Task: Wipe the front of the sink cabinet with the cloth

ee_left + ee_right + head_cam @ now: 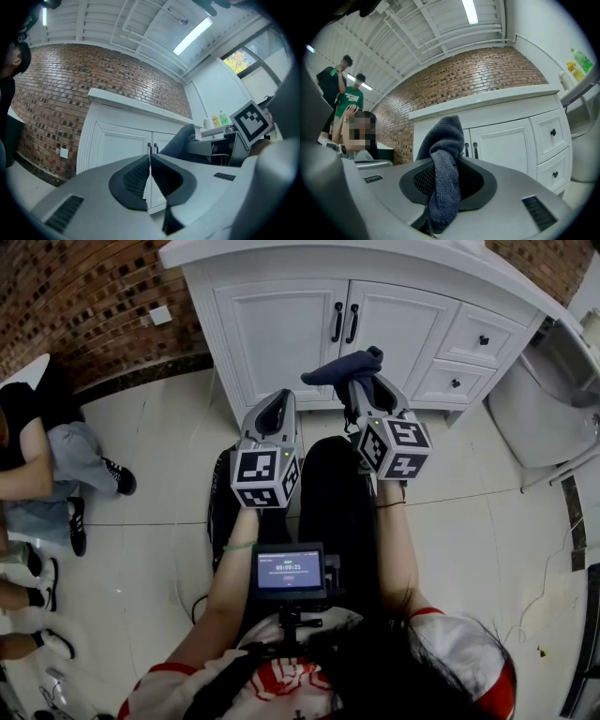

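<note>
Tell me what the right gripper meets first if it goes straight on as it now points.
Likely the sink cabinet's doors near their black handles, with the cloth in the right gripper touching first; depth is unclear.

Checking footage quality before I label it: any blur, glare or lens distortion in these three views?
Head view: evenly lit and sharp, though the wide lens bows the sink cabinet. Left gripper view: dark vignetted corners, the ceiling light glares, the left gripper looks soft. Right gripper view: same vignette, cloth crisp.
</note>
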A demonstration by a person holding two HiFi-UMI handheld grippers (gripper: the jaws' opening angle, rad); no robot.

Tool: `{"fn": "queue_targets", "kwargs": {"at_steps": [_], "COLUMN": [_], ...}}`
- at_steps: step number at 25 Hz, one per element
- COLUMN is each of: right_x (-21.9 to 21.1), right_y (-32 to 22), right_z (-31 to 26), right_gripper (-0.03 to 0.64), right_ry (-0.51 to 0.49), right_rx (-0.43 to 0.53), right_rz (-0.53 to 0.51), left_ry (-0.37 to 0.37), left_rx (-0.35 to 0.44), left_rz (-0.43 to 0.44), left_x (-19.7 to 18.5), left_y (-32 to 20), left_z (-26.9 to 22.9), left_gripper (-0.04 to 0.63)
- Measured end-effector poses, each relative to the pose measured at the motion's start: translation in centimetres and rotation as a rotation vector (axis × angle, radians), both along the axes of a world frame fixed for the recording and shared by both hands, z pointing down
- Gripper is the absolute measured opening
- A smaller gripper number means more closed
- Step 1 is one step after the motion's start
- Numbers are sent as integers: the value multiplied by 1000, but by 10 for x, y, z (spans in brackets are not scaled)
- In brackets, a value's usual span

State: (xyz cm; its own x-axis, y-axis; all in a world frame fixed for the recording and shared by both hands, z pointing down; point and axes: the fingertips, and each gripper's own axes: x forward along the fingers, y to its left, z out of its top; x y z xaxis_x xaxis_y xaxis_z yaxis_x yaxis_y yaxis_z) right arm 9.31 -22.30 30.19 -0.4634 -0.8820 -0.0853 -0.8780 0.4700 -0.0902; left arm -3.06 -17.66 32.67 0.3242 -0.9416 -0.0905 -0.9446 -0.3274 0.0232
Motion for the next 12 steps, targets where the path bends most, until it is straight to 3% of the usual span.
{"fn": "queue_targets", "kwargs": {"at_steps": [12], "right_x": [-43], "right_y": [37], "right_z": [18], "right_gripper": [107], "right_ry": [16], "right_rx": [-24], "right_rz": [-41], "left_ry": [17], "left_rx": [0], "left_rz": [-46], "left_x": [-33], "left_y": [25], "left_z": [1], "left_gripper": [43]}}
